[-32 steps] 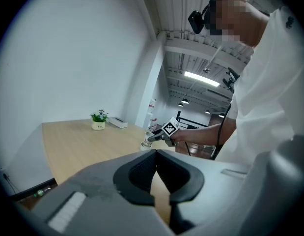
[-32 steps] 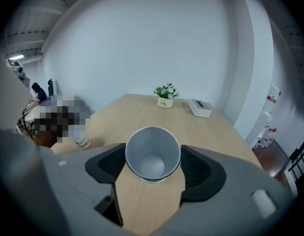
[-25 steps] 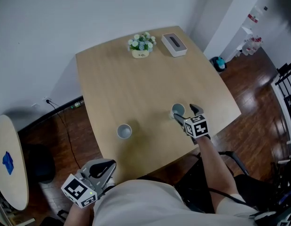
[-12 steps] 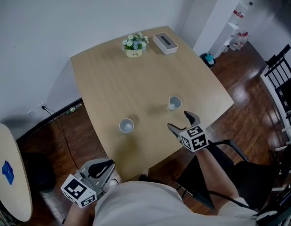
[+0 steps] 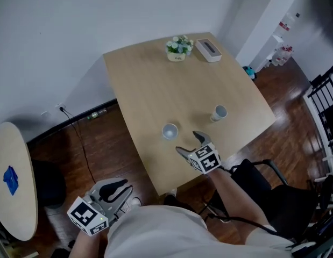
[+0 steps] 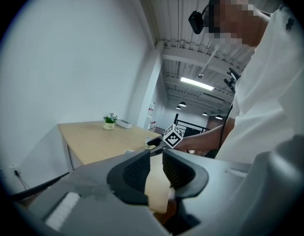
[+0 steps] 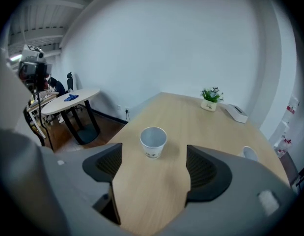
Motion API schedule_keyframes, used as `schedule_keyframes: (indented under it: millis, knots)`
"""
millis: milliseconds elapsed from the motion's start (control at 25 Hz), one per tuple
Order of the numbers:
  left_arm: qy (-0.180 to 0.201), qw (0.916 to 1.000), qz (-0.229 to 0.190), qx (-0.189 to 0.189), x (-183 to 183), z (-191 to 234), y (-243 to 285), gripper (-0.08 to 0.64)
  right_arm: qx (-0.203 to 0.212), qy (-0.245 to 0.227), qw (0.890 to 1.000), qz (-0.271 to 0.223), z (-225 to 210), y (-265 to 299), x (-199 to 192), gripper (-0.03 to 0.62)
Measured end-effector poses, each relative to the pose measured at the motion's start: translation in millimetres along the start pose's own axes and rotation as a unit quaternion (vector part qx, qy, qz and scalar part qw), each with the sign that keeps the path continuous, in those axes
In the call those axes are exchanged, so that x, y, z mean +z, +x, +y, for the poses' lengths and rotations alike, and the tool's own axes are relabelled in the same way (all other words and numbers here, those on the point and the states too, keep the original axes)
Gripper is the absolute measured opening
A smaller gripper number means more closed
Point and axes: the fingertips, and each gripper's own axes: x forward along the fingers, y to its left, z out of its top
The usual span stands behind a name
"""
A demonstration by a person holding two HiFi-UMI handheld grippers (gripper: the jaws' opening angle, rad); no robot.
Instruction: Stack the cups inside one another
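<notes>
Two pale paper cups stand apart on the wooden table [image 5: 150, 85]: the left cup [image 5: 169, 131] near the front edge, the right cup [image 5: 219, 112] further right. My right gripper [image 5: 189, 143] hovers just in front of the left cup, open and empty. In the right gripper view the left cup [image 7: 153, 141] stands upright ahead of my right gripper [image 7: 154, 166], and the right cup [image 7: 249, 153] shows at the side. My left gripper [image 5: 122, 187] hangs off the table above the floor. In its own view my left gripper [image 6: 154, 167] has its jaws opening with nothing between them.
A small potted plant [image 5: 178, 46] and a white tissue box [image 5: 208, 49] sit at the table's far edge. A round side table [image 5: 13, 181] stands at the left. A dark chair [image 5: 252, 171] is by the table's near right corner.
My right gripper has drawn away from the right cup and swung left to the near side of the left cup. The left gripper's jaws have parted a little. The head view has shifted.
</notes>
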Motion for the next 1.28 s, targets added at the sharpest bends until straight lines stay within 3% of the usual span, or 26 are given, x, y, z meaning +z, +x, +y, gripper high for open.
schedule_keyframes:
  millis: [280, 600, 680, 1000, 1280]
  knots:
    - [-0.013, 0.998, -0.013, 0.06, -10.8, 12.4, -51.0, 0.12, -0.006, 0.043, 0.999, 0.009, 6.3, 62.0, 14.6, 0.407]
    - [-0.034, 0.9932, -0.016, 0.11, -25.5, 22.6, -79.6, 0.126, -0.015, 0.045, 0.998, 0.039, 0.2, 107.1, 9.8, 0.407]
    - [-0.038, 0.9926, -0.016, 0.115, -25.9, 25.8, -78.9, 0.126, -0.012, 0.046, 0.998, 0.039, -1.3, 109.9, 8.7, 0.372]
    - [-0.024, 0.9972, -0.009, 0.071, -10.0, 31.3, -31.6, 0.126, 0.002, 0.05, 0.999, 0.011, -19.7, 69.1, 22.6, 0.364]
    - [-0.006, 0.9999, -0.006, 0.014, 15.2, 26.3, 38.8, 0.126, -0.02, 0.079, 0.997, -0.013, -85.3, 1.5, 34.1, 0.364]
